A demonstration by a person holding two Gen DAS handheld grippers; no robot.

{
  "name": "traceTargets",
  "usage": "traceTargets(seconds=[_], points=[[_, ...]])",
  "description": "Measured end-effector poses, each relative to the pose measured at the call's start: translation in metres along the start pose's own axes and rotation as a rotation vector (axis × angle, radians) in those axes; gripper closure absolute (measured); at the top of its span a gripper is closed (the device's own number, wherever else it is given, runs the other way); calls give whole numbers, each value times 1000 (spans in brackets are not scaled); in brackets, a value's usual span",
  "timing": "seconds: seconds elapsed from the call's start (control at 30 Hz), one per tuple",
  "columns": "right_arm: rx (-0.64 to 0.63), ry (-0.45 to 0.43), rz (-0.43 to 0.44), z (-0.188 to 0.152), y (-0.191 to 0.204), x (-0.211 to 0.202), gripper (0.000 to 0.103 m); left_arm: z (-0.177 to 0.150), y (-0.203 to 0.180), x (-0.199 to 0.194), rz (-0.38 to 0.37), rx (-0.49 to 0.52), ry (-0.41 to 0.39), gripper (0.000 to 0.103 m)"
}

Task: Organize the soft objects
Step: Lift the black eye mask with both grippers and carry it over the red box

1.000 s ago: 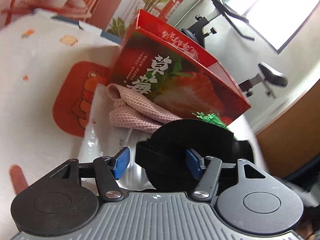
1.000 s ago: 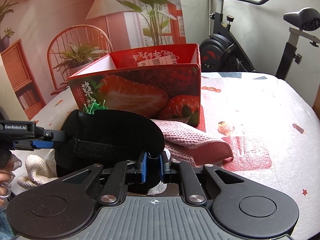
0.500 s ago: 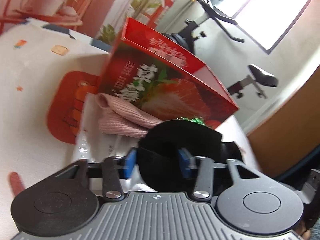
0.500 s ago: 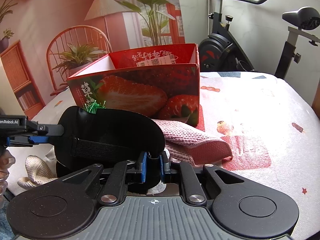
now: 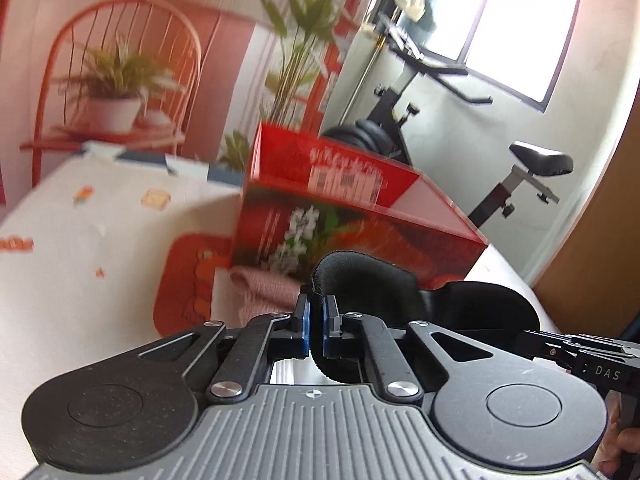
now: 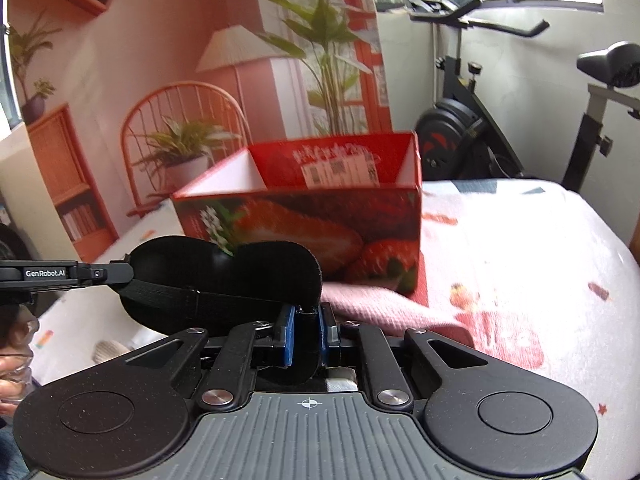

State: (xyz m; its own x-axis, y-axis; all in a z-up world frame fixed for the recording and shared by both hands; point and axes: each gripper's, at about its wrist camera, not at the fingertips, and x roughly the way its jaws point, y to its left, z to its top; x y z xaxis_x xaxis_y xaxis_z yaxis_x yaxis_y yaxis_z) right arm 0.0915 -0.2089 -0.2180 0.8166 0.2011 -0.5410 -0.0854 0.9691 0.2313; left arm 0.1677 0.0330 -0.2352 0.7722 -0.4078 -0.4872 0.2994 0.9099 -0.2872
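A black padded eye mask [image 6: 224,272] with an elastic strap hangs above the table, stretched between both grippers. My right gripper [image 6: 307,332] is shut on its right end. In the left wrist view my left gripper [image 5: 315,322] has its jaws closing to a thin gap, pads pressed on the edge of the eye mask [image 5: 360,276]. The left gripper [image 6: 116,274] reaches in from the left in the right wrist view. Just behind the mask stands an open red strawberry box [image 6: 320,224], also seen as the box [image 5: 360,216]. A pink towel [image 6: 384,304] lies folded at the box's foot.
A white cloth [image 6: 110,350] lies on the table below the mask at the left. The patterned tablecloth [image 6: 520,260] spreads to the right. An exercise bike [image 6: 480,128] stands behind the table. A person's hand [image 6: 12,364] shows at the left edge.
My left gripper went from open around the mask's end to shut on its edge. Both grippers rose and the mask lifted off the table; the box's inside came into view.
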Motion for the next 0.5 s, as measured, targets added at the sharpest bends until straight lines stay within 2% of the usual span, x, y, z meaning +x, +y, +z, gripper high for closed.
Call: traceTargets(seconds=[0.23,0.5], points=[[-40,-68,22,30,6,-12,92,28,-23,-27,22,90,-139,97],[-89,-134,37,77,7,-10,92,58,-38,-27,48,109,-211,97]])
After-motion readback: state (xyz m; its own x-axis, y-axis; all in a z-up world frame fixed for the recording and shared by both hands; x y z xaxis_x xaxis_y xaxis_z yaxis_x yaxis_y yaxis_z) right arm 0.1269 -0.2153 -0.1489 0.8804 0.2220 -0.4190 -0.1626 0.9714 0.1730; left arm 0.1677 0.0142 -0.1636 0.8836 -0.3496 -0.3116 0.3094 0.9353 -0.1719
